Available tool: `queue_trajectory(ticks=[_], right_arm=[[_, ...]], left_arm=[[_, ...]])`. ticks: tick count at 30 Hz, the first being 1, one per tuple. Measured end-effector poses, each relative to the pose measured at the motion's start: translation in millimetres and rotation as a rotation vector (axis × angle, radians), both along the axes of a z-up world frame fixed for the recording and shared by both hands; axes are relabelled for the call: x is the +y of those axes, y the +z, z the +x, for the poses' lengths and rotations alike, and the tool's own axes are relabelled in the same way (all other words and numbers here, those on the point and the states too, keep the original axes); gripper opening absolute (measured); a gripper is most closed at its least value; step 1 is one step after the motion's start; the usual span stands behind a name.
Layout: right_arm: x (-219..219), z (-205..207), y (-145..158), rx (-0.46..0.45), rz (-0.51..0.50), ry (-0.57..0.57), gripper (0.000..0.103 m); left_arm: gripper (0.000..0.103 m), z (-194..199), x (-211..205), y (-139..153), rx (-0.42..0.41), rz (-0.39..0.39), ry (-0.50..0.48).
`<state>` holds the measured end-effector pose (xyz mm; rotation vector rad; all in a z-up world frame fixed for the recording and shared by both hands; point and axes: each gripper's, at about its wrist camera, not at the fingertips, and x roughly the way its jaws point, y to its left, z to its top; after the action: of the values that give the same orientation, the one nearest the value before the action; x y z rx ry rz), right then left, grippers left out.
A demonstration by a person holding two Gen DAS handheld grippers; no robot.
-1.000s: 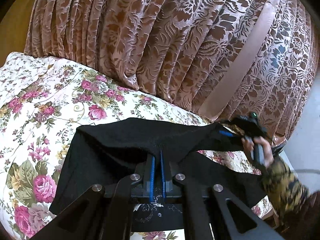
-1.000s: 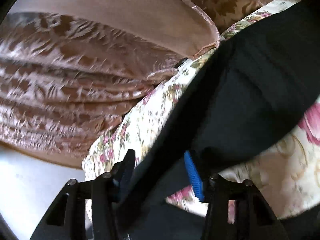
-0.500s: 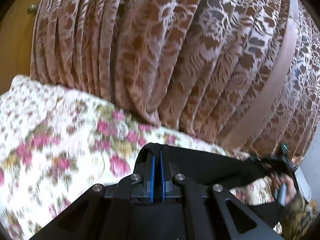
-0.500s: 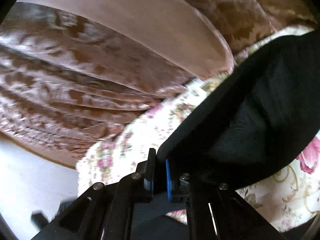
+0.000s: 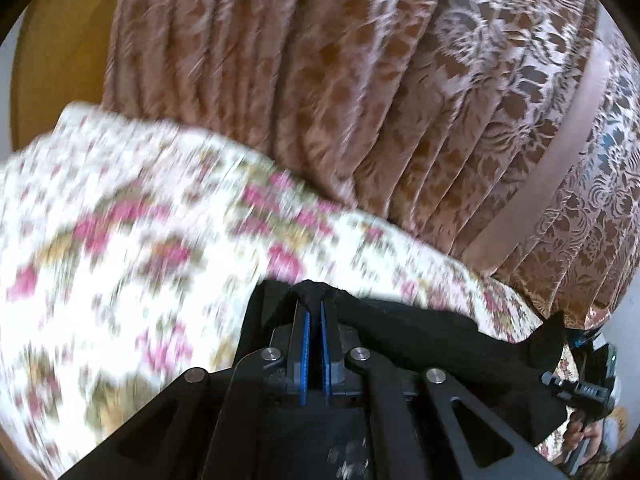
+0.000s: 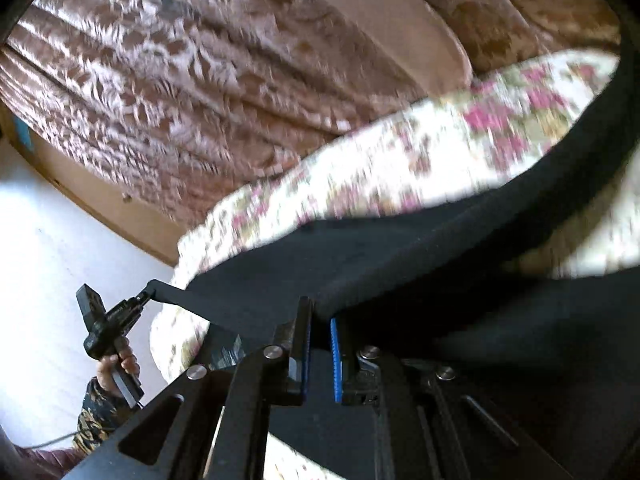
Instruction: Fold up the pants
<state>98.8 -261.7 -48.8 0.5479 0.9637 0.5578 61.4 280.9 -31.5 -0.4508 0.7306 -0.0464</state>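
The black pants (image 5: 432, 344) hang stretched between my two grippers above the floral bed. My left gripper (image 5: 314, 312) is shut on one edge of the cloth, which bunches over its blue pads. It also shows in the right wrist view (image 6: 146, 294), at the far end of the taut cloth. My right gripper (image 6: 320, 320) is shut on the other part of the pants (image 6: 400, 256), its blue pads close together with black cloth between them. It appears in the left wrist view (image 5: 568, 344) at the far right, held by a hand.
The bed (image 5: 120, 240) has a white cover with pink flowers. A brown patterned curtain (image 5: 360, 100) hangs right behind it. A wooden panel (image 5: 52, 60) stands at the far left. White floor (image 6: 48, 260) lies beside the bed.
Both grippers have lifted the pants off the bed and pulled them taut. The right gripper, wide open a second ago, has closed on the cloth. Both views are blurred by motion.
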Motion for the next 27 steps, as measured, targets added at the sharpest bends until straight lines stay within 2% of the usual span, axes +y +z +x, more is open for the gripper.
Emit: queue_trajectory(ticks=[6, 9, 13, 17, 20, 22, 24, 27], right_arm=[[3, -34, -38, 0.069, -0.021, 0.021, 0.007], [2, -44, -43, 0.073, -0.047, 0.019, 0.007], [1, -54, -29, 0.027, -0.064, 0.012, 0.006], [5, -71, -14, -0.013, -0.085, 0.052, 0.006], [8, -77, -32, 0.035, -0.111, 0.064, 0.006], [10, -78, -46, 0.067, -0.125, 0.065, 0.006], [9, -79, -60, 0.102, -0.128, 0.06, 0.006], [7, -76, -73, 0.131, -0.117, 0.049, 0.006]], left_arm=[[0.004, -42, 14, -66, 0.117, -0.099, 0.086], [0.004, -54, 16, -81, 0.134, -0.139, 0.114], [0.004, -61, 17, -80, 0.121, -0.164, 0.124], [0.005, -64, 19, -79, 0.122, -0.158, 0.125], [0.005, -61, 22, -91, 0.162, -0.176, 0.139], [0.011, -63, 26, -97, 0.19, -0.195, 0.166], [0.02, -70, 38, -101, 0.193, -0.274, 0.209], [0.022, -87, 54, -98, 0.172, -0.363, 0.269]])
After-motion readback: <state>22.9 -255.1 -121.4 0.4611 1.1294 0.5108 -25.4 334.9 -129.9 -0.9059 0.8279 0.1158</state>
